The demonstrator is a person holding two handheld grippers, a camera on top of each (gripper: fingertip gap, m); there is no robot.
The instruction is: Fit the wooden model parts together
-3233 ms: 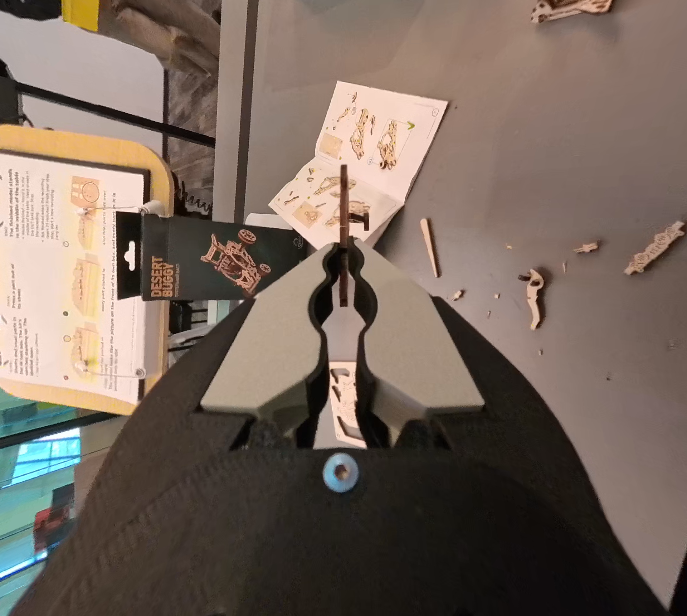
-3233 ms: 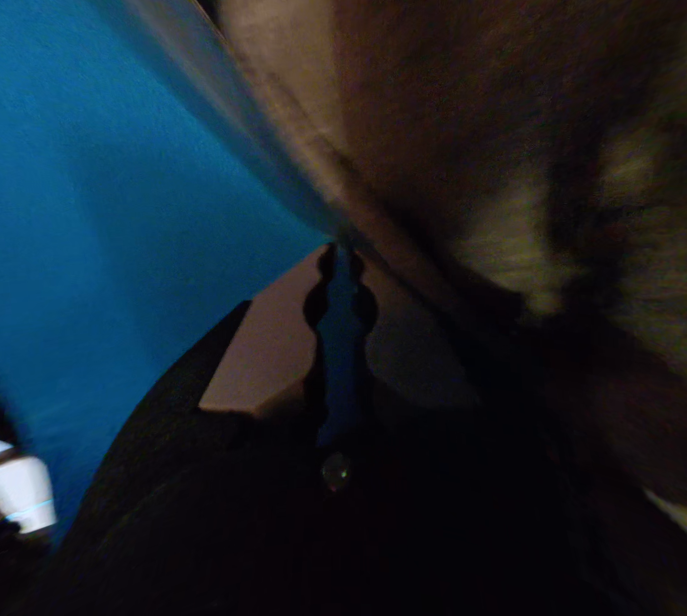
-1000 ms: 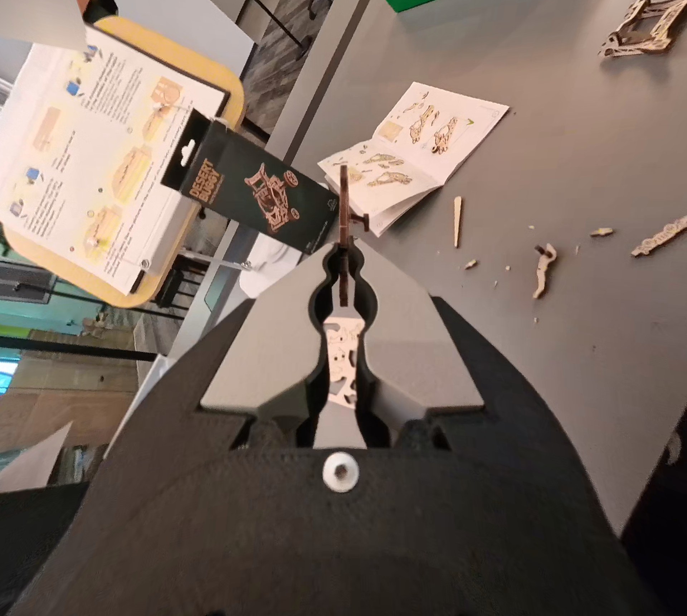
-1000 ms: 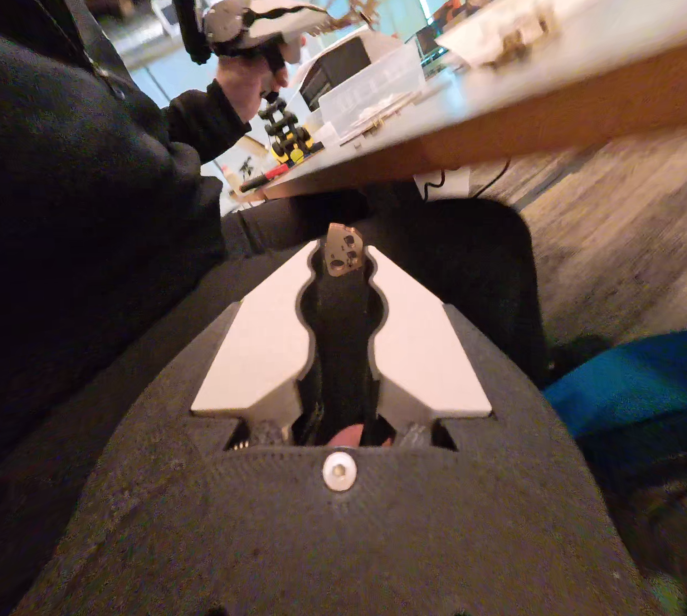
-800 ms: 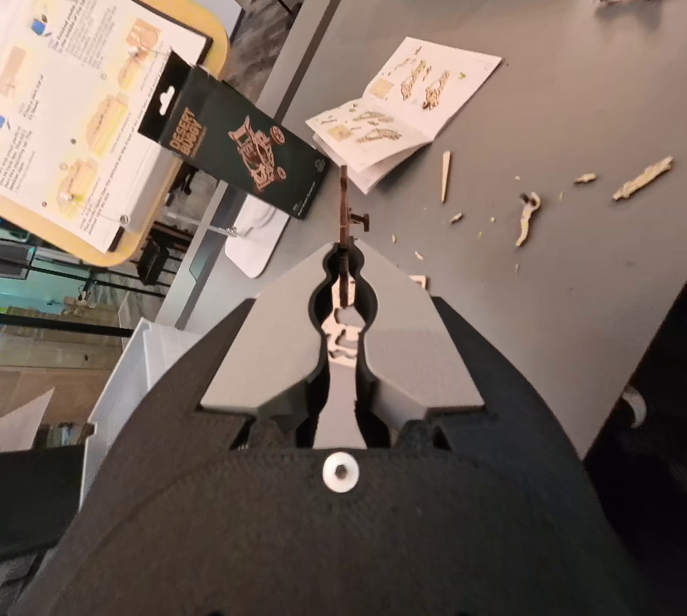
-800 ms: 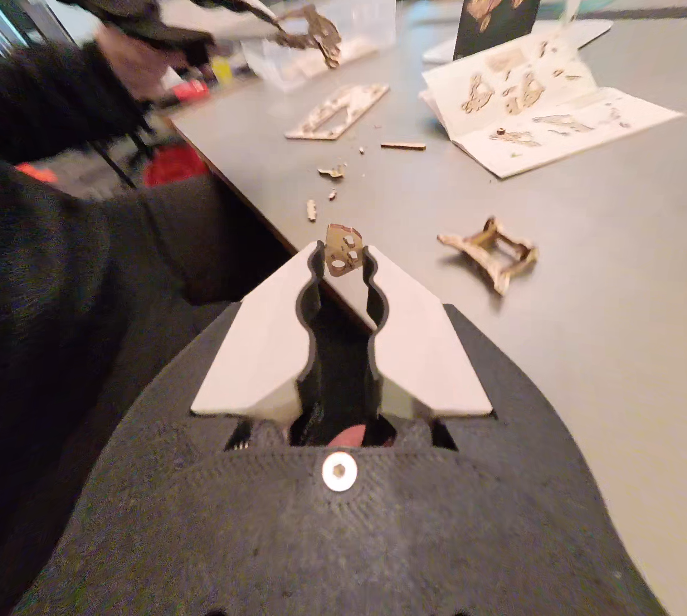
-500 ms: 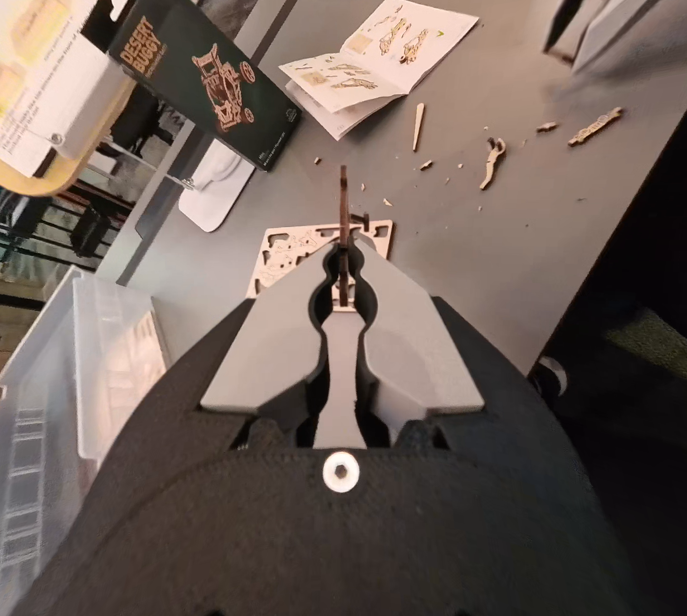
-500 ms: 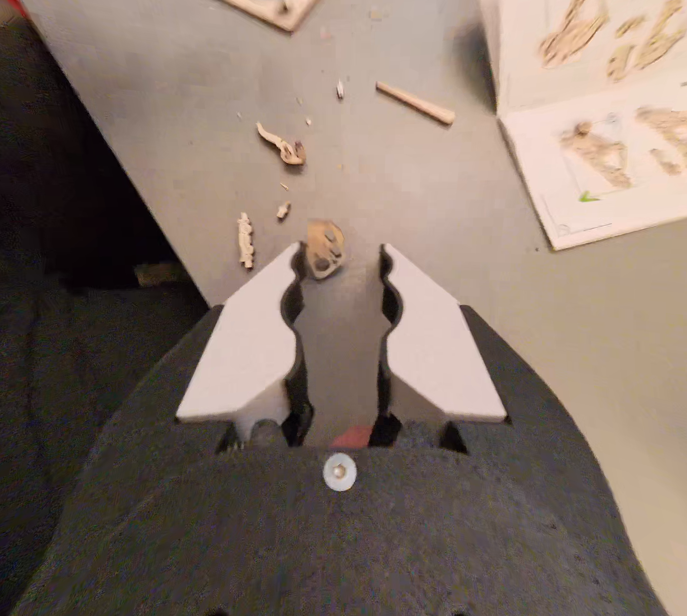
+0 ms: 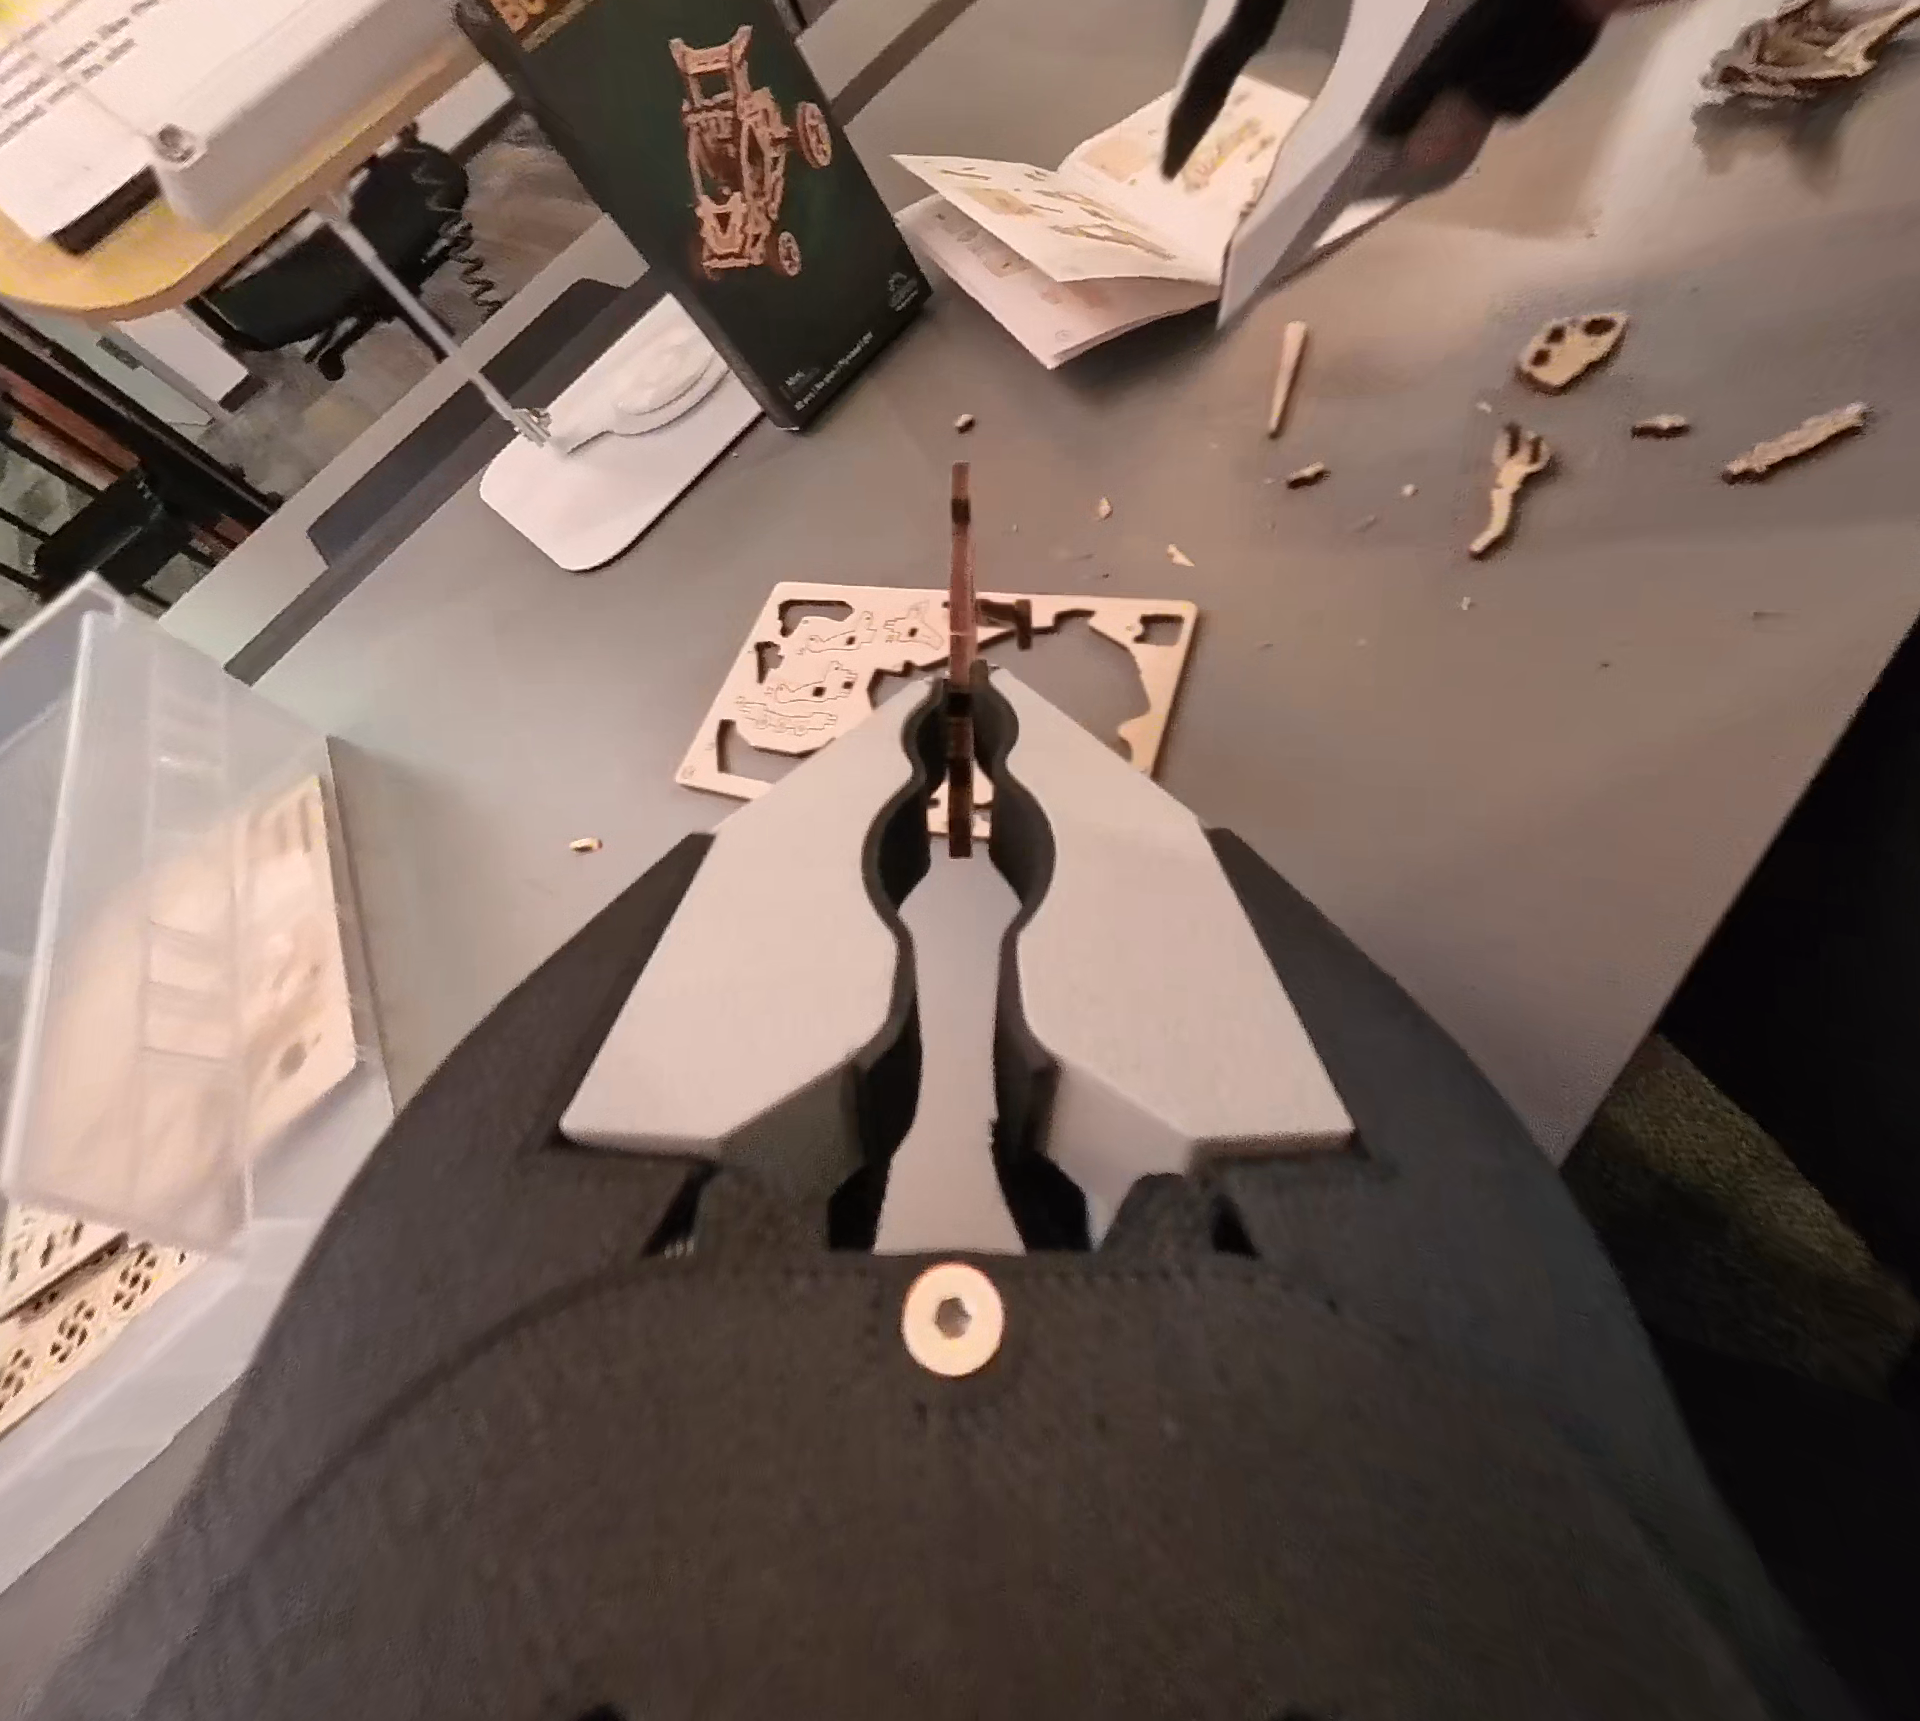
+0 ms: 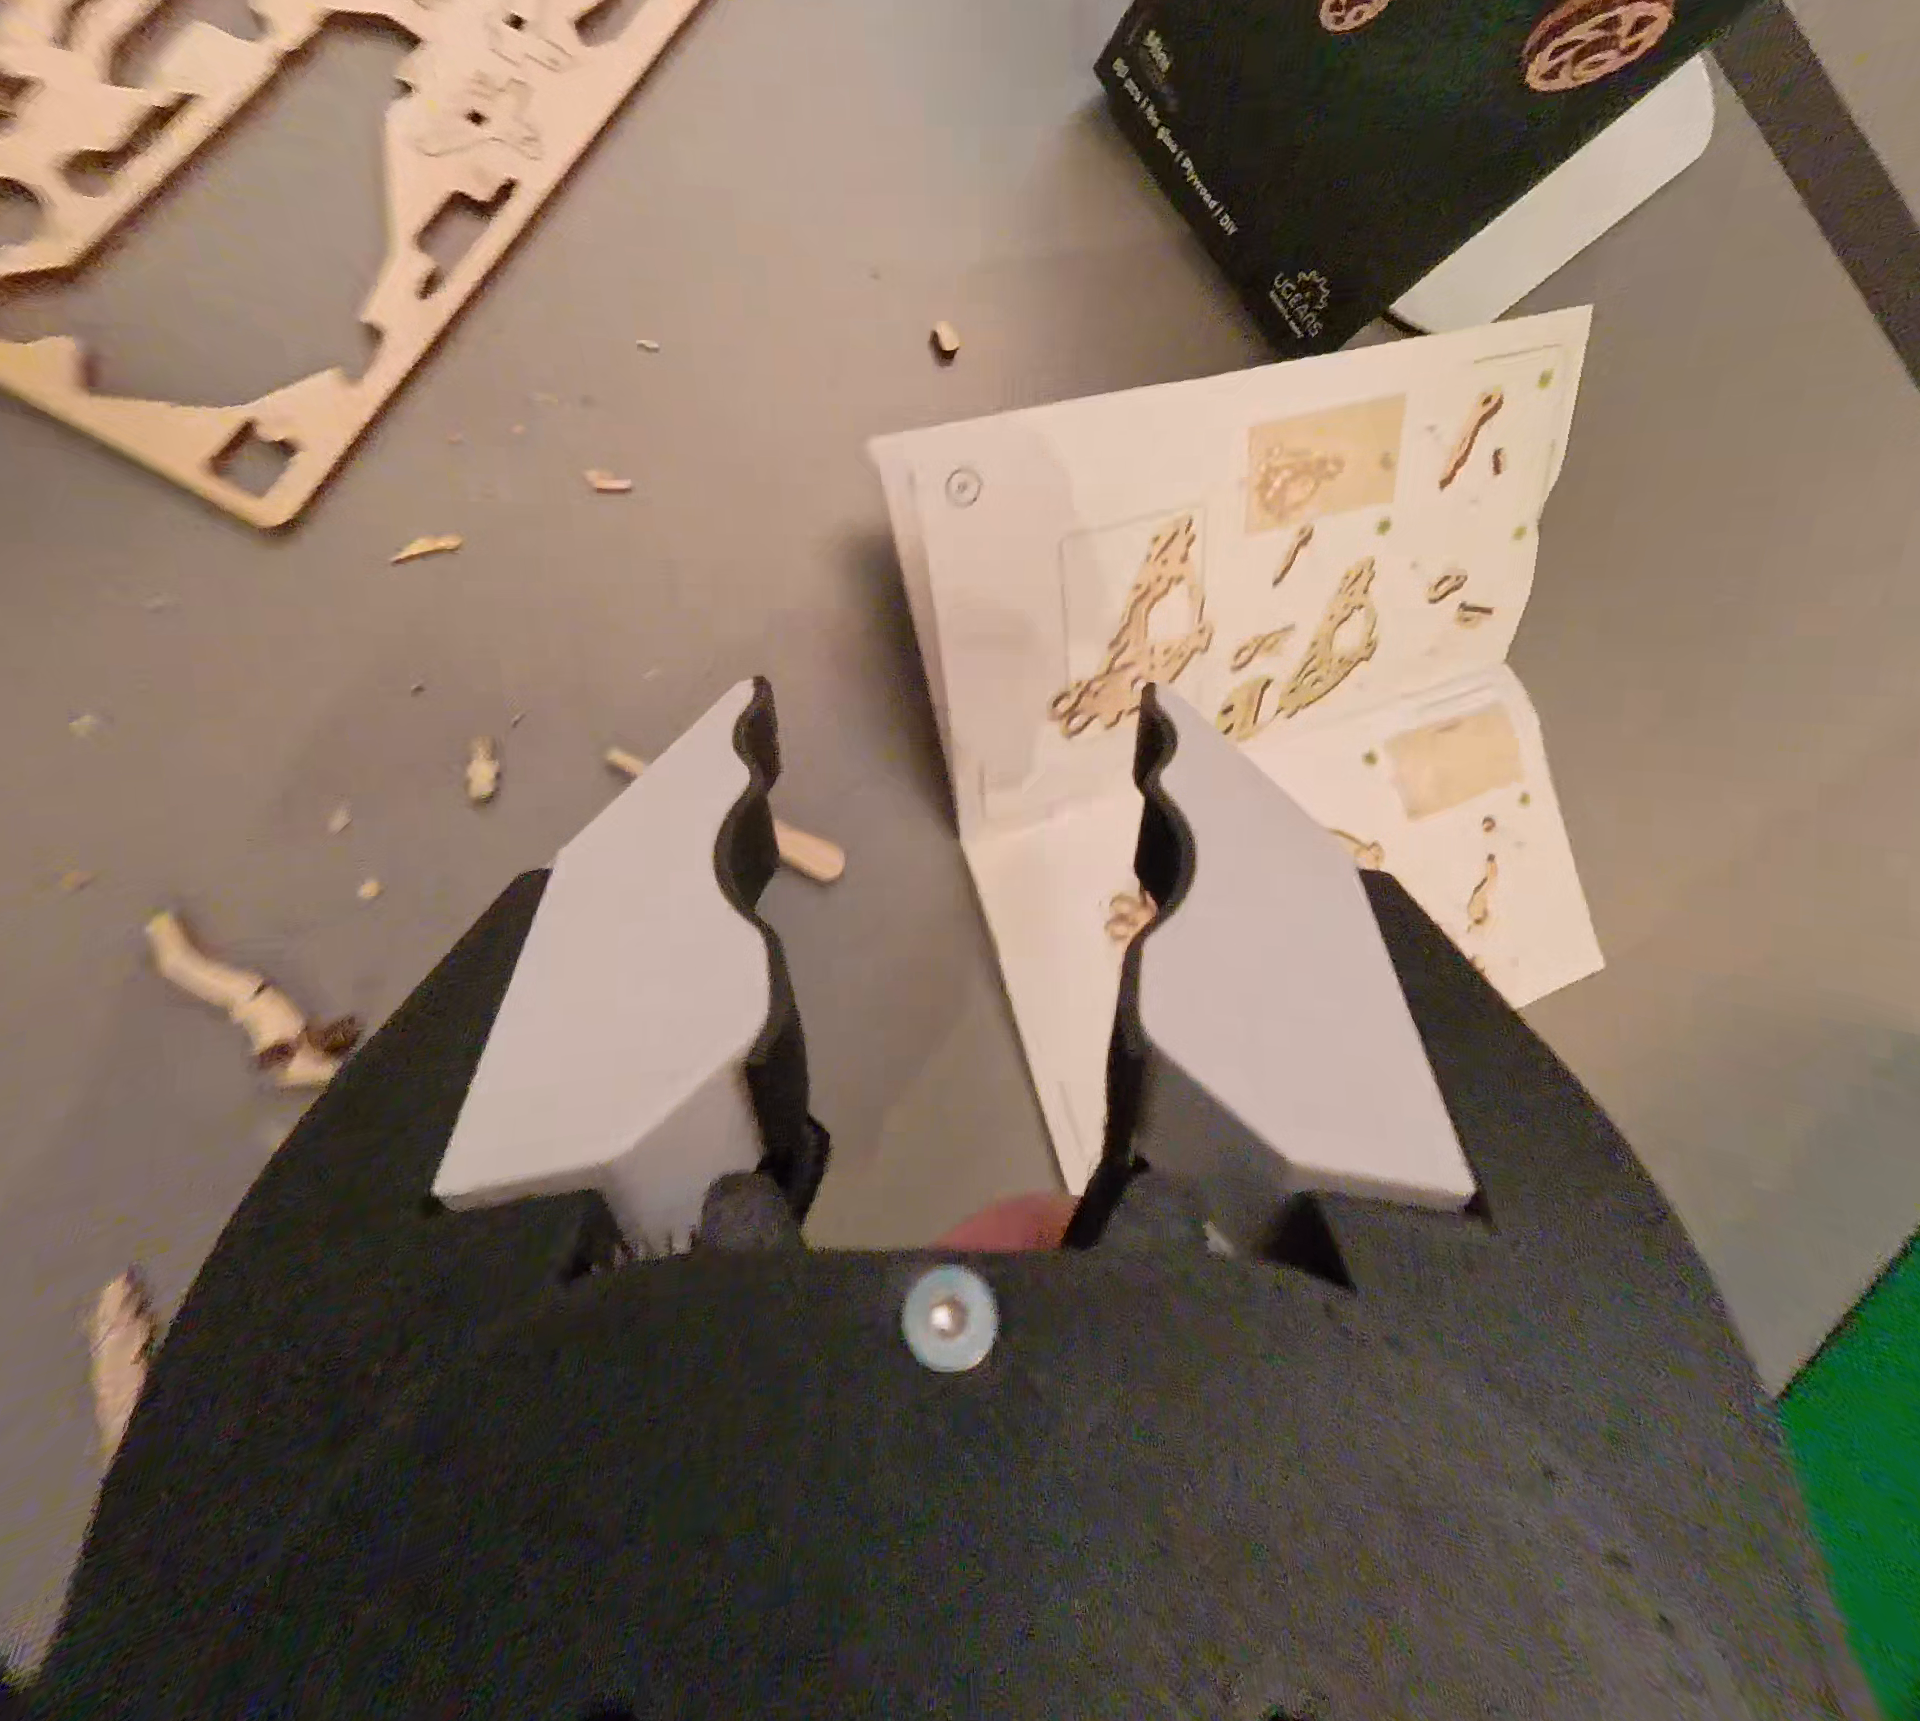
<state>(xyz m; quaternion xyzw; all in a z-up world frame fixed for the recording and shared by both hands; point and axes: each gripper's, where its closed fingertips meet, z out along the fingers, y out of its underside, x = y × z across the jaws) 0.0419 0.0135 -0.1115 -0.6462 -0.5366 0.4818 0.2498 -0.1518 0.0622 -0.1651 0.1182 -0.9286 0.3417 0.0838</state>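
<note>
Left gripper (image 9: 961,695) clamps a thin, perhaps wooden, piece (image 9: 961,570); right gripper (image 10: 951,705) gapes bare

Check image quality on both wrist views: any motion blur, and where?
Left wrist view: right gripper at top right is smeared, while the wooden part in the left gripper stays sharp. Right wrist view: mildly soft throughout, the wooden sheet most.
</note>
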